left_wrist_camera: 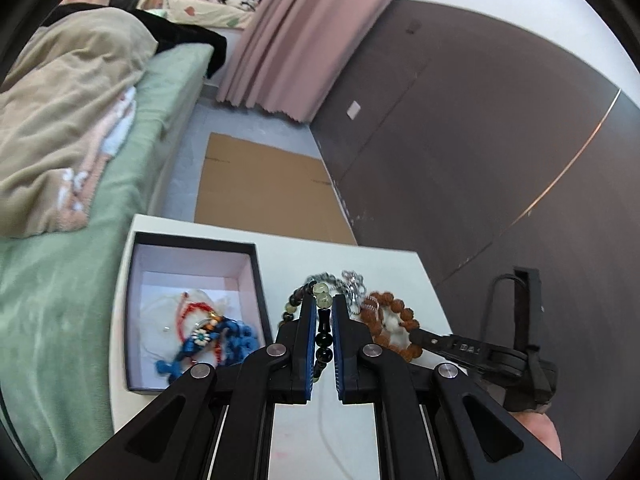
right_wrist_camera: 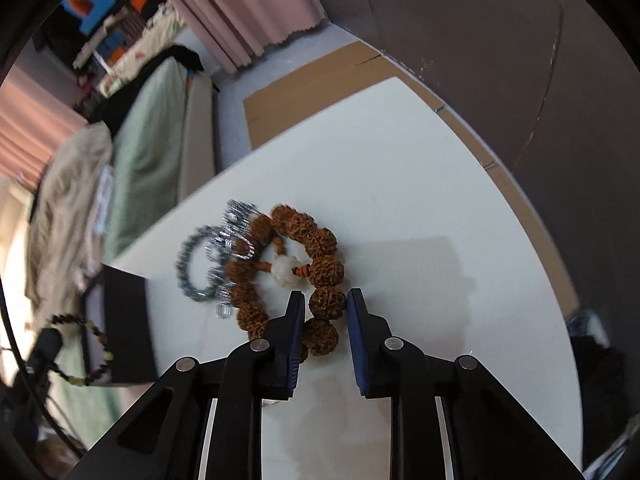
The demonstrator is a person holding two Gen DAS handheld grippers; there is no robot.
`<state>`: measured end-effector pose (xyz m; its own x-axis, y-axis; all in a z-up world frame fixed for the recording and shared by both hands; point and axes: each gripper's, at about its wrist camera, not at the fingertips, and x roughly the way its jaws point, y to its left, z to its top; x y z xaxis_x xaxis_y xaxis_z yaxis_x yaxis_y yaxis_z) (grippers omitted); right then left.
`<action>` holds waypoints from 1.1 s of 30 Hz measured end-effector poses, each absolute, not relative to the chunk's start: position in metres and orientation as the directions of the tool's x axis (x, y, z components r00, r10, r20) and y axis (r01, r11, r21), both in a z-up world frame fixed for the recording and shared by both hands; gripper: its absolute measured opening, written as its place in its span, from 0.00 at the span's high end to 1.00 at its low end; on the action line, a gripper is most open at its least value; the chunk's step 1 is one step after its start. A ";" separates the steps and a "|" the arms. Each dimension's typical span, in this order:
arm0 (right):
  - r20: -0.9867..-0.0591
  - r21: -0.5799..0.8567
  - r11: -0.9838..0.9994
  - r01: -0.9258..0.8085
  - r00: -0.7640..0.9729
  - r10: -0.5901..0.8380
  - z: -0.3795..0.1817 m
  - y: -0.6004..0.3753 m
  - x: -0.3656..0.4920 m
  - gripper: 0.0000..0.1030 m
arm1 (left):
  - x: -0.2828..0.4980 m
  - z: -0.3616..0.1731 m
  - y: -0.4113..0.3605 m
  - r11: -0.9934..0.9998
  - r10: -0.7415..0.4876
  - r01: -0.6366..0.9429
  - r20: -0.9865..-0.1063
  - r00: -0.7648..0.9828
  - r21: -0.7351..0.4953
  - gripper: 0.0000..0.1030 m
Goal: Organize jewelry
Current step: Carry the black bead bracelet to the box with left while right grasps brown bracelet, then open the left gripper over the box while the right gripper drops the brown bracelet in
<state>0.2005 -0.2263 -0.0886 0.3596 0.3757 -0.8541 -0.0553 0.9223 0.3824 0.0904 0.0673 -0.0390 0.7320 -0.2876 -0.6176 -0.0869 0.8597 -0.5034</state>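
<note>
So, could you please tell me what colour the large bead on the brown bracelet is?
Milky white, on the brown bracelet; the right wrist view shows it best.

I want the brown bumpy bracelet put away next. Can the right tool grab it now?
Probably yes. The right tool is open, with one bead of the brown bumpy bracelet between its fingers. Nothing blocks it on the white table; the silver chain only touches the bracelet's far side.
</note>
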 end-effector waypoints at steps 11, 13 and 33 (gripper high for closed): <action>-0.724 0.565 0.820 -0.092 0.421 0.546 -0.058 -0.227 0.181 0.81 | 0.071 -0.035 0.097 0.849 -0.241 -0.135 -0.601 0.762 -0.511 0.93; -0.710 0.577 0.810 -0.108 0.425 0.562 -0.055 -0.223 0.176 0.81 | 0.071 -0.036 0.101 0.847 -0.232 -0.146 -0.602 0.764 -0.511 0.93; -0.607 0.653 0.709 -0.267 0.375 0.701 -0.034 -0.164 0.170 0.81 | 0.104 -0.062 0.119 0.835 -0.243 -0.225 -0.703 0.668 -0.502 0.90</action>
